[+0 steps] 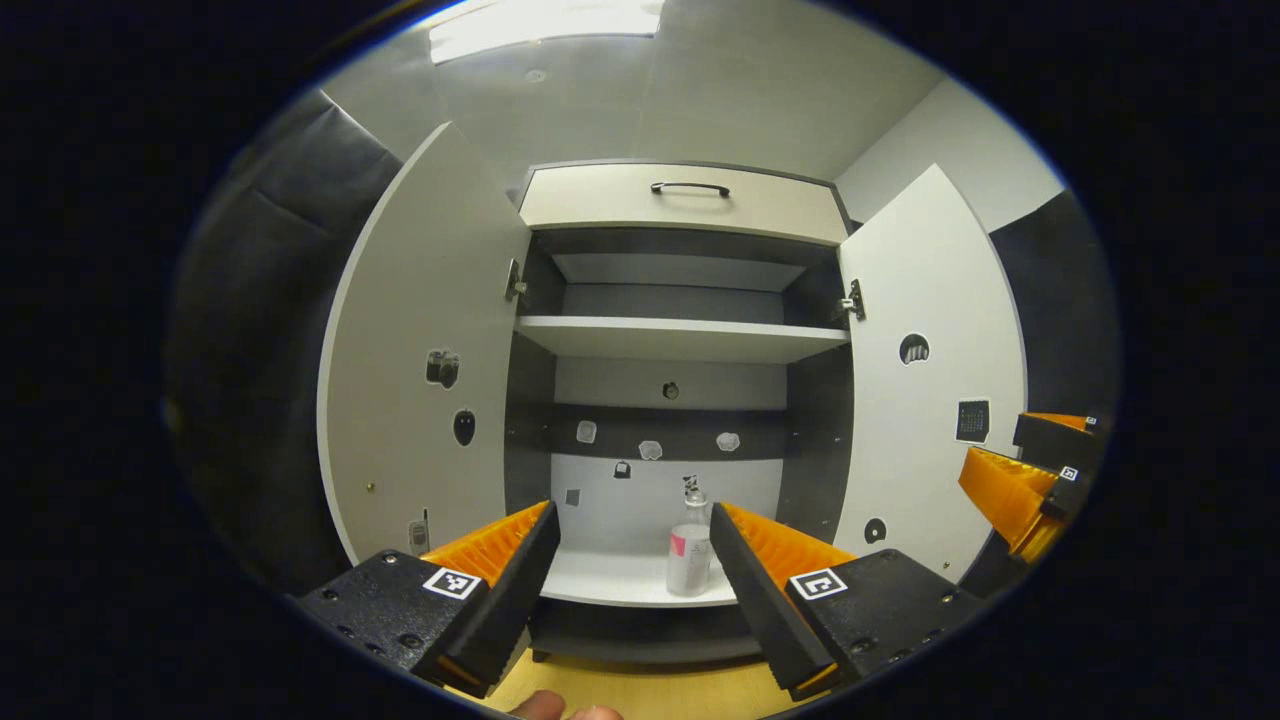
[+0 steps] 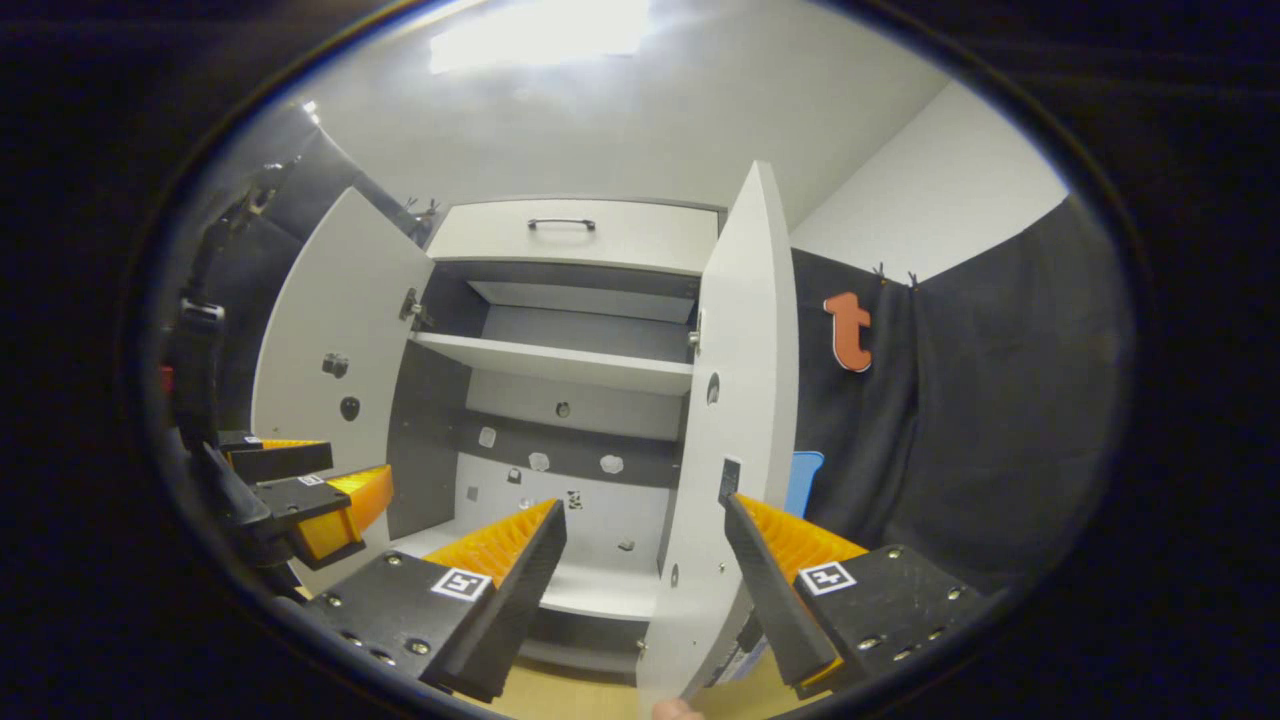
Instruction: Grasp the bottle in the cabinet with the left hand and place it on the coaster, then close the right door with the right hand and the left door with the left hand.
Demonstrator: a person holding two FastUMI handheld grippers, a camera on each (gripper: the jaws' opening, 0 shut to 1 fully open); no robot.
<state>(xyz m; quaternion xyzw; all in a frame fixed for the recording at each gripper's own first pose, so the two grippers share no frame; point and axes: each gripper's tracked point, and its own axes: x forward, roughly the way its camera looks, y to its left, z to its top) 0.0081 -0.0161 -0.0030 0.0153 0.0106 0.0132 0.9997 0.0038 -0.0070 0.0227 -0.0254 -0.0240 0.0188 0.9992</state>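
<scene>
here, in the left gripper view: the cabinet straight ahead, both doors swung wide, the left door on one side and the right door on the other. down on the bottom shelf, the bottle, standing up straight, just inside the front edge. clear and pale, with a pump top and a pink patch on its label. left gripper spread wide open, holding nothing, a little short of the shelf, the bottle near its right-hand finger but not touched. far off by the right door, the other gripper too.

in the right gripper view: the same cabinet from the side, so the right door seen nearly edge-on, standing up between the two fingers. right gripper wide open as well, not pressing on the door. bottle hidden from here. behind the door, a blue thing, too small to tell. low at the left edge, the left gripper again. at the very bottom, a strip of pale wood table.
</scene>
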